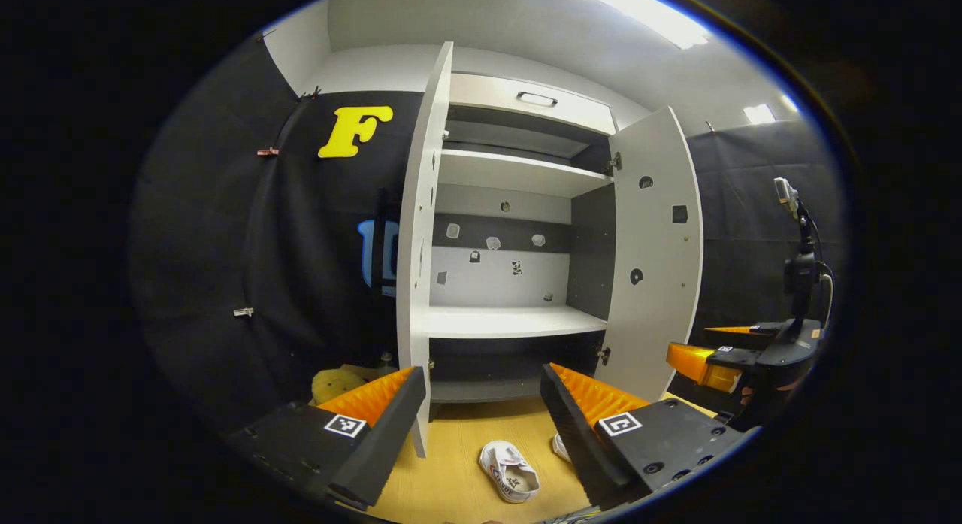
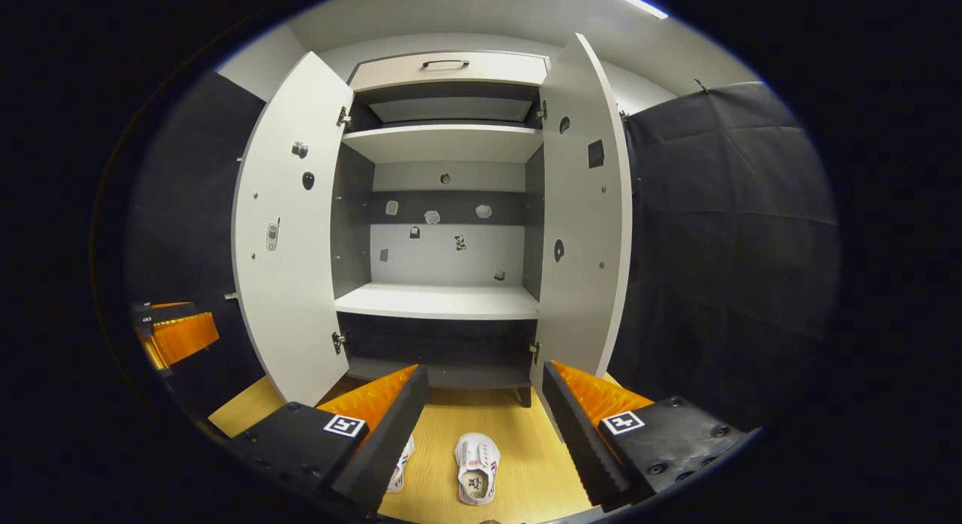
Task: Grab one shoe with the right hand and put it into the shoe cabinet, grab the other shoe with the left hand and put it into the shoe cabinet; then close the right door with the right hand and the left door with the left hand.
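Observation:
Two white shoes lie on the wooden floor before the open shoe cabinet [image 1: 511, 321] [image 2: 440, 302]. In the left gripper view one shoe [image 1: 509, 470] lies between my fingers and the second shoe [image 1: 560, 447] peeks out from behind the right finger. In the right gripper view one shoe [image 2: 477, 467] lies in the gap and the other shoe [image 2: 402, 462] is partly hidden by the left finger. My left gripper [image 1: 482, 419] is open and holds nothing. My right gripper [image 2: 485, 415] is open too, above the shoes. Both doors, left door [image 2: 289, 231] and right door [image 2: 582, 208], stand wide open.
The cabinet has white shelves [image 2: 443, 142] and a top drawer [image 2: 449, 68]. A yellow object [image 1: 338, 383] lies on the floor left of the left door [image 1: 421, 246]. The right gripper [image 1: 721, 362] shows at the right of the left gripper view, below a camera stand [image 1: 798, 261]. Black cloth walls flank the cabinet.

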Available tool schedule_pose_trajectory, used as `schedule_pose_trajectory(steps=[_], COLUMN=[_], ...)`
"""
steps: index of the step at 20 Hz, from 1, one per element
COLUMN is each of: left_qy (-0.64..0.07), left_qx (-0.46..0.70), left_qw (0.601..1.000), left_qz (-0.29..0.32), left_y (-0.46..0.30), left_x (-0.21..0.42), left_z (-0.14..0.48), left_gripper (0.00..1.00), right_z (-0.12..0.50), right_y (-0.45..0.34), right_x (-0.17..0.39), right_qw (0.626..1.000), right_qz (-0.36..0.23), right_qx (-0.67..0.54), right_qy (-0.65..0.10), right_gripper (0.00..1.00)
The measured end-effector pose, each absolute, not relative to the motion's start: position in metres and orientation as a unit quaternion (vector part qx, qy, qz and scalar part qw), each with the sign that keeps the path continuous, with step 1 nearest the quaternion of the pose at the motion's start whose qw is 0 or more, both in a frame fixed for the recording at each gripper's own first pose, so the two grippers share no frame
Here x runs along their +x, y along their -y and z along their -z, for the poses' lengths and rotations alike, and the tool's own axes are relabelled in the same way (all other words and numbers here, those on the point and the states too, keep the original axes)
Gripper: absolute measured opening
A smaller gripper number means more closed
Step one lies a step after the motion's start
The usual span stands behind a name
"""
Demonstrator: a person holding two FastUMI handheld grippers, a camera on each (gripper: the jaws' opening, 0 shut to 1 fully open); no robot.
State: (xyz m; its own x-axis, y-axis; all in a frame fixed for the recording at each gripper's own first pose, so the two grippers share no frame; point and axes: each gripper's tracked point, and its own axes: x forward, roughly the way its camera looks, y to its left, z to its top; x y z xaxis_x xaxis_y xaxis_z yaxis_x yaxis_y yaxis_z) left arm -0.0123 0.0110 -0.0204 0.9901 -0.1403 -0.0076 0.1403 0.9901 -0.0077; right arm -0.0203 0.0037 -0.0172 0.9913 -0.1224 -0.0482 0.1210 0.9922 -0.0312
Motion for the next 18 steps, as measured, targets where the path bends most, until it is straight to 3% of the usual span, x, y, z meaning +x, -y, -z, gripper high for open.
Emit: schedule_pose_trajectory(steps=[18], left_qy=[-0.042], left_qx=[-0.006], left_qw=[0.997], left_qz=[0.060], left_y=[-0.012], left_x=[0.004], left_z=[0.056], left_gripper=[0.96], right_z=[0.110], right_y=[-0.021], right_x=[0.006], right_qw=[0.990], right_qz=[0.022], right_qx=[0.017], right_qy=[-0.139], right_gripper=[0.98])
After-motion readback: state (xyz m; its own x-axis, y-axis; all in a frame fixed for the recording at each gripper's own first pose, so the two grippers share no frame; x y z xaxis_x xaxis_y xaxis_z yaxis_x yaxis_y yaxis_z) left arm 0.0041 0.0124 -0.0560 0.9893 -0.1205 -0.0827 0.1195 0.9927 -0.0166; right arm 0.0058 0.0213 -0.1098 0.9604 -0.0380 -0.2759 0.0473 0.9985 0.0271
